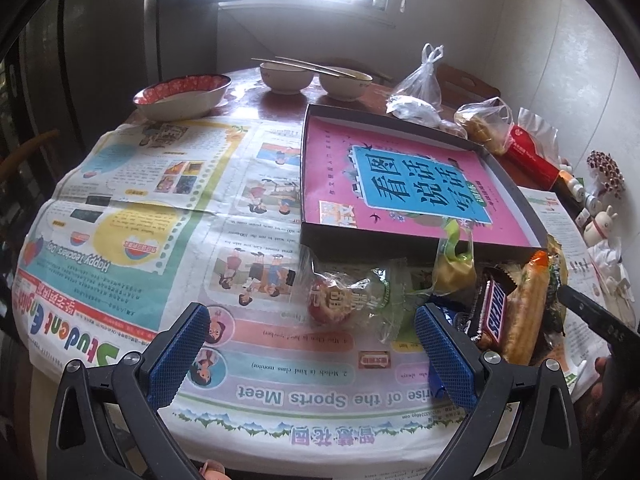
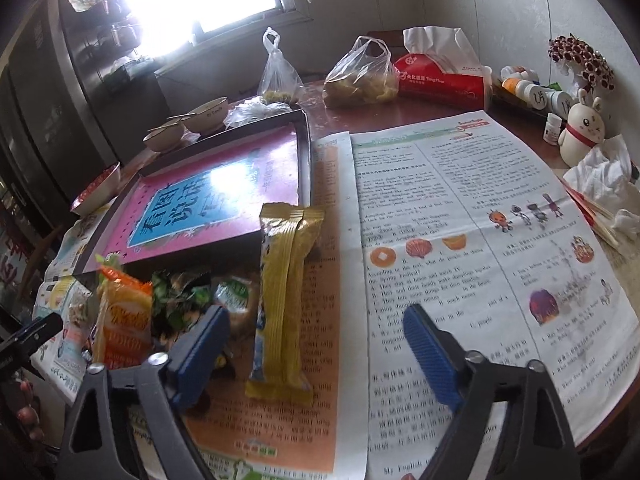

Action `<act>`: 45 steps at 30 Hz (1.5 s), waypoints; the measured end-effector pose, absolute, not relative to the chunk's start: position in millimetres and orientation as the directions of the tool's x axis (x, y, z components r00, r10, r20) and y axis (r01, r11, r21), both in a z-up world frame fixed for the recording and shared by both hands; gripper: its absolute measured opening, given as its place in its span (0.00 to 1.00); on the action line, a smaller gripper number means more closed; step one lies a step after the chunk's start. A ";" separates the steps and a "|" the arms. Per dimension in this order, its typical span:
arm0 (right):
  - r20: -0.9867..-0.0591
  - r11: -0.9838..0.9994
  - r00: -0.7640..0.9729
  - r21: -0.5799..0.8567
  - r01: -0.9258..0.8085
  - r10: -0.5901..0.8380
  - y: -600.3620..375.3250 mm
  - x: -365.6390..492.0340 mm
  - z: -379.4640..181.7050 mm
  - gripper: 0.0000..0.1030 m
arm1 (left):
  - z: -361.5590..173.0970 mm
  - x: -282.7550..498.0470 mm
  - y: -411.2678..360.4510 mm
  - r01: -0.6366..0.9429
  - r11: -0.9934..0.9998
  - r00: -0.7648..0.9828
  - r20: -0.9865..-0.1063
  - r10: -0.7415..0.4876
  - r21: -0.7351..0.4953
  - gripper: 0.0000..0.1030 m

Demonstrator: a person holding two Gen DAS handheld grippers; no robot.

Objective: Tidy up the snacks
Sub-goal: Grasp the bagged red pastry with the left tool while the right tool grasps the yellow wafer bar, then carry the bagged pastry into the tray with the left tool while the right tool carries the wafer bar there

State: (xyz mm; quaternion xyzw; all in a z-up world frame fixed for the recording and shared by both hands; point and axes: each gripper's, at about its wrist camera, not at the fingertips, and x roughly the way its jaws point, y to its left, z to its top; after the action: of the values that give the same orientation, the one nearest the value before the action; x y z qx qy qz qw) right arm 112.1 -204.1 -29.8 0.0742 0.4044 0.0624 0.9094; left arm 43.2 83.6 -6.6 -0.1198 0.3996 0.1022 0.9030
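Observation:
A dark shallow box (image 1: 516, 184) lined with a pink book cover lies on the newspaper-covered table; it also shows in the right wrist view (image 2: 306, 148). A pile of snacks lies in front of it: a clear-wrapped red snack (image 1: 340, 300), a yellow-green pack (image 1: 454, 268), a Snickers bar (image 1: 494, 312) and an orange pack (image 1: 524, 320). My left gripper (image 1: 312, 344) is open and empty, just short of the red snack. My right gripper (image 2: 316, 348) is open, its fingers on either side of a long yellow pack's (image 2: 286, 292) near end. An orange pack (image 2: 124, 320) and green wrappers (image 2: 180, 292) lie to its left.
Three bowls (image 1: 184, 94) (image 1: 286, 76) (image 1: 346, 82) stand at the table's far edge, two with chopsticks. Plastic bags (image 2: 360, 76), a red tissue pack (image 2: 440, 76), small bottles (image 2: 524, 88), a rabbit figure (image 2: 580, 132) and crumpled tissue (image 2: 604, 176) crowd the far right.

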 end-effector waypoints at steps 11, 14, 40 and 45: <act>-0.726 0.974 0.653 0.209 -0.091 0.216 -199.9 132.2 -35.1 0.41 | -16.2 55.7 89.1 -0.273 0.954 0.647 -0.758 0.085 -0.126 0.99; -0.721 0.974 0.657 0.202 -0.102 0.218 -197.0 134.2 -33.3 0.38 | -18.6 59.7 88.5 -0.261 0.957 0.644 -0.762 0.073 -0.129 0.96; -0.704 0.971 0.670 0.199 -0.135 0.238 -191.1 138.2 -29.8 0.18 | -31.2 79.5 95.1 -0.178 0.945 0.639 -0.763 -0.102 -0.276 0.36; -0.680 0.972 0.696 0.193 -0.134 0.231 -192.9 133.9 -17.0 0.18 | -22.5 71.3 100.0 -0.175 0.936 0.663 -0.739 -0.118 -0.306 0.36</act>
State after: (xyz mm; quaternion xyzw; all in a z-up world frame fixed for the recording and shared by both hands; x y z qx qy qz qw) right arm 133.9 -192.9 -17.0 0.0643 0.3769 0.0994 0.9187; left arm 71.3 100.0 -22.5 -0.1786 0.4100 0.0162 0.8943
